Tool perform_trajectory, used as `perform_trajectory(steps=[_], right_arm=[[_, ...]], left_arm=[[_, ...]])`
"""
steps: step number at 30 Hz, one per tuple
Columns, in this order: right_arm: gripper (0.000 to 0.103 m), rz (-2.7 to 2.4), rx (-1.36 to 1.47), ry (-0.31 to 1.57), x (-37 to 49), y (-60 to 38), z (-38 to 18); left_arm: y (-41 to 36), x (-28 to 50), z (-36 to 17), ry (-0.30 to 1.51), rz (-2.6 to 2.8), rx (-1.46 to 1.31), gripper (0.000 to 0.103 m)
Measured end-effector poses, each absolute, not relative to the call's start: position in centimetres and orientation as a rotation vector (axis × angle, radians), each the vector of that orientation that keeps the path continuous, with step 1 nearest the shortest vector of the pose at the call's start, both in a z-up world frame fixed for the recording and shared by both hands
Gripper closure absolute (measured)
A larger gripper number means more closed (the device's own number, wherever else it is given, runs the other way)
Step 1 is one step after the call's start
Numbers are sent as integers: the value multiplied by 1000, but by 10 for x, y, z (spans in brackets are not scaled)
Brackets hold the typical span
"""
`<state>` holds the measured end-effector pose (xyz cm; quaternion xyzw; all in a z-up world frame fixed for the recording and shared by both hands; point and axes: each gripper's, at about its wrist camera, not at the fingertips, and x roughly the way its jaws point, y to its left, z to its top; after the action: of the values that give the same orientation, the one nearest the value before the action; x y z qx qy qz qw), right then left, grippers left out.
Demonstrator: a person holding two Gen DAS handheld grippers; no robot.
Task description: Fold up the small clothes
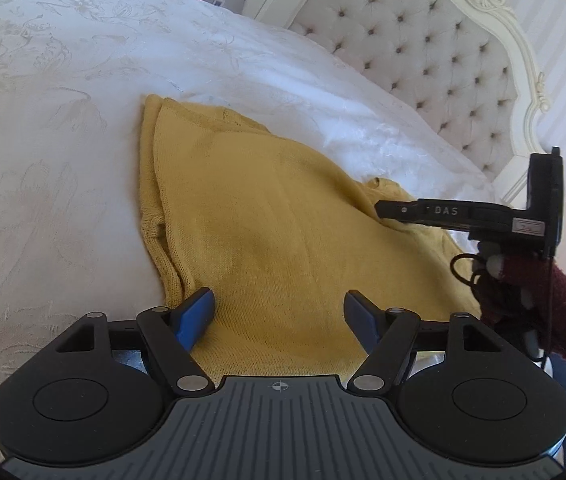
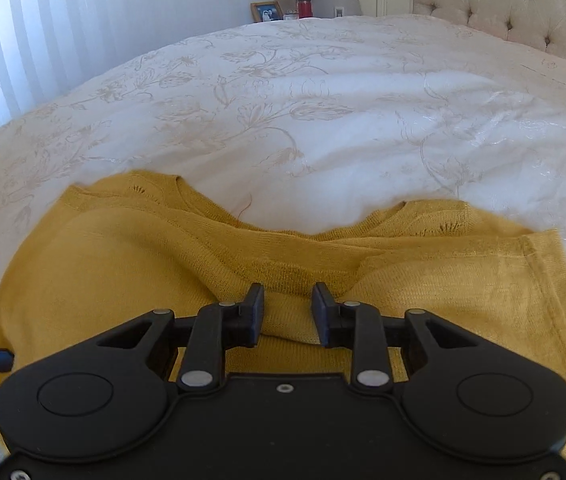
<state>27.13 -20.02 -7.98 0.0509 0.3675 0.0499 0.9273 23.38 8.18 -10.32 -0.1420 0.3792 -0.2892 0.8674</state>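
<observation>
Right wrist: yellow sweater [image 2: 123, 264] lying crosswise, neckline probably facing headboard; both hand-held grippers open, empty

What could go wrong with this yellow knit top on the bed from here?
Both grippers look open over the yellow knit top, so nothing pins the fold; it may spring apart. The bunched ridge ahead of the right gripper could get pressed into a crease. The left gripper sits by the layered edge at the left, and a finger could snag the loose knit or grab only one layer.
</observation>
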Motion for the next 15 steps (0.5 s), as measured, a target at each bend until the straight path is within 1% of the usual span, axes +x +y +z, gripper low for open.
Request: perform_trajectory(steps=[3, 5, 6, 10, 14, 15], right_arm=[[61, 68, 136, 691, 260, -226, -63], [55, 2, 134, 666, 255, -246, -57], [50, -46, 144, 663, 254, -261, -55], [50, -168, 169, 677, 257, -305, -59], [49, -181, 168, 696, 267, -324, -68], [47, -176, 173, 698, 270, -327, -71]], left_arm=[[81, 234, -103, 793, -604, -296, 33], [81, 235, -103, 794, -603, -296, 33], [80, 235, -103, 794, -603, -296, 33], [81, 234, -105, 790, -605, -296, 33], [82, 234, -107, 786, -608, -292, 33], [82, 234, -107, 786, -608, -291, 33]])
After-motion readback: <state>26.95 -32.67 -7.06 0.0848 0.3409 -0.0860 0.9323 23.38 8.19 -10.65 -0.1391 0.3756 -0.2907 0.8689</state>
